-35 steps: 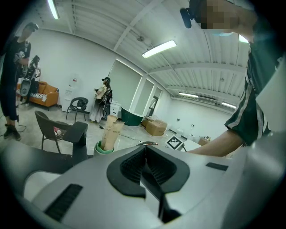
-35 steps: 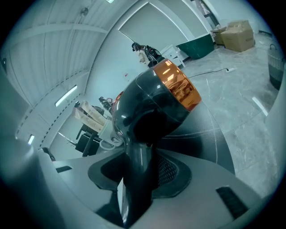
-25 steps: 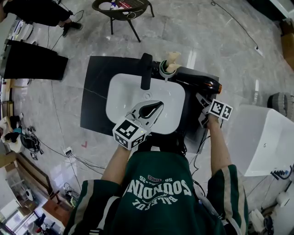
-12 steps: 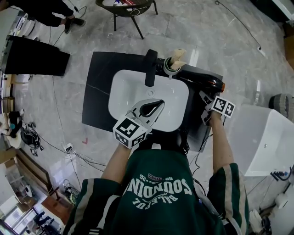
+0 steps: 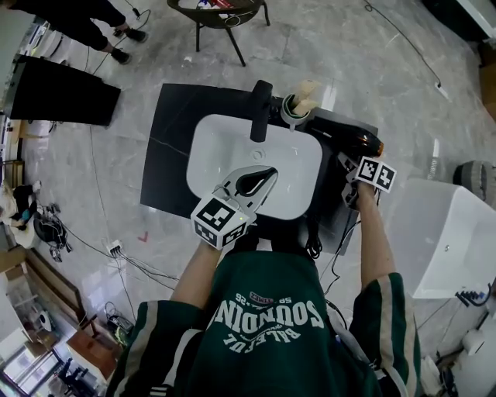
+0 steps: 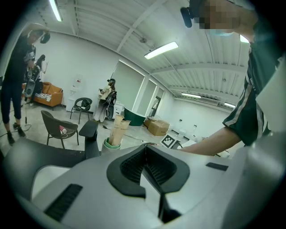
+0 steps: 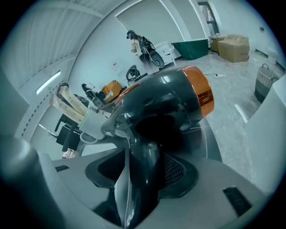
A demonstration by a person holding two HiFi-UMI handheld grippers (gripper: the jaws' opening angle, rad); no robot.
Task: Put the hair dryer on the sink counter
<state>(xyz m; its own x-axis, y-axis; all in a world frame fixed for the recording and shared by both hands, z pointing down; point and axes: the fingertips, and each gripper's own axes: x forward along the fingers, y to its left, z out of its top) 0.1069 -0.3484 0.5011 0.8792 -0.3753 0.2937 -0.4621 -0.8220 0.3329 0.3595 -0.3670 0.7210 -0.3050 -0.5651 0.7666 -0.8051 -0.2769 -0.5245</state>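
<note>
The black hair dryer (image 5: 341, 136) with an orange nozzle ring lies on the right end of the black sink counter (image 5: 170, 147). My right gripper (image 5: 346, 177) is at its handle. In the right gripper view the dark handle (image 7: 143, 179) stands between the jaws, which are opening; a sliver of gap shows at the left pad. The dryer body (image 7: 165, 103) fills that view ahead. My left gripper (image 5: 267, 174) hovers over the white basin (image 5: 225, 147), its fingertips meeting with nothing between them, as the left gripper view (image 6: 145, 147) also shows.
A black faucet (image 5: 260, 108) and a green-rimmed cup (image 5: 294, 108) of paper-wrapped items stand behind the basin. The dryer's cord (image 5: 314, 240) hangs off the counter front. A white tub (image 5: 449, 233) stands to the right, a stool (image 5: 225, 12) behind, a black panel (image 5: 66, 93) to the left.
The head view has drifted slightly. The right gripper stays at the dryer's handle on the counter's right end. The left gripper holds still over the basin.
</note>
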